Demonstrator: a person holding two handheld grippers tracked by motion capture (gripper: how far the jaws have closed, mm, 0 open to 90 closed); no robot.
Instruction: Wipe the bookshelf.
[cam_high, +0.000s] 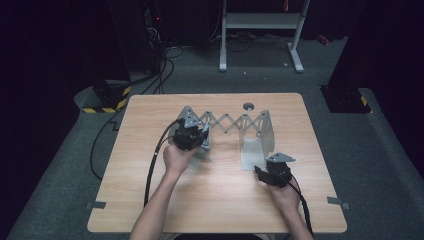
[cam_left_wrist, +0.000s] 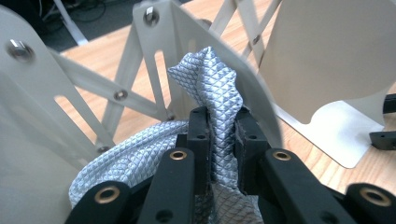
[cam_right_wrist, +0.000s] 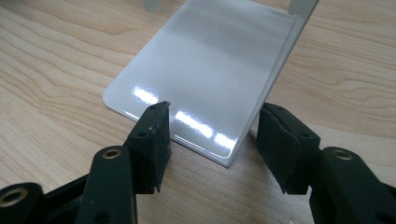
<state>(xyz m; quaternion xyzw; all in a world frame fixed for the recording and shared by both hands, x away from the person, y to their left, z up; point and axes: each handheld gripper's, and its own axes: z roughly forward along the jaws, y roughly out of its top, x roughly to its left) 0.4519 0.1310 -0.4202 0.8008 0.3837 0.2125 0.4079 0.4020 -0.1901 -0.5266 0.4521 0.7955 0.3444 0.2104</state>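
Silver quilted cloth (cam_left_wrist: 219, 98) beside metal rack (cam_high: 260, 131) on wooden table (cam_high: 215, 200), dark room.

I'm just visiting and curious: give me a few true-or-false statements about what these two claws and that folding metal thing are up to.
1. The left claw is clamped on a silvery quilted cloth. True.
2. The right claw grips a red cup. False: its jaws stand open at the corner of the rack's flat metal foot plate.
3. The metal rack has a scissor-style lattice between two end plates. True.
4. The rack stands on the floor. False: it stands on the wooden table.
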